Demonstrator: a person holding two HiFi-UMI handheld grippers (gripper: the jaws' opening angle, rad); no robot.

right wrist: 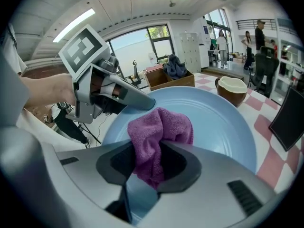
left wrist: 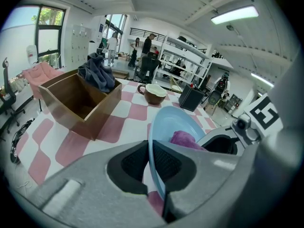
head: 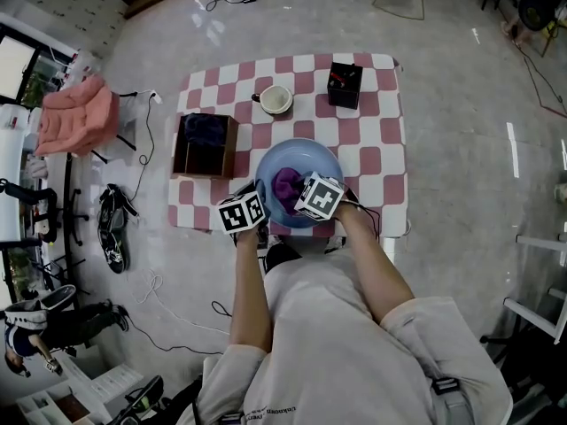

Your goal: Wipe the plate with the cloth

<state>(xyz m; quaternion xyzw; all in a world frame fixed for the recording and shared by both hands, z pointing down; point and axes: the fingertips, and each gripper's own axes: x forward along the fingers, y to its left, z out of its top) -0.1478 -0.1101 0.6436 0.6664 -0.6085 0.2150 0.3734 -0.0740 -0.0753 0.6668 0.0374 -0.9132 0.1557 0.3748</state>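
Note:
A light blue plate (head: 306, 156) stands tilted over the near edge of the checked table. My left gripper (head: 252, 212) is shut on the plate's rim (left wrist: 152, 146), which runs edge-on between its pads. My right gripper (head: 306, 197) is shut on a purple cloth (right wrist: 159, 132) that presses against the plate's inner face (right wrist: 213, 122). The cloth (head: 285, 187) shows as a purple lump near the plate's middle. In the right gripper view the left gripper (right wrist: 111, 91) holds the rim at the upper left.
On the red-and-white checked table (head: 372, 162) stand a brown wooden box (head: 204, 144) with dark cloth inside, a cup (head: 275, 100) and a black box (head: 345, 85). A pink chair (head: 78, 118), shoes and cables lie on the floor at the left.

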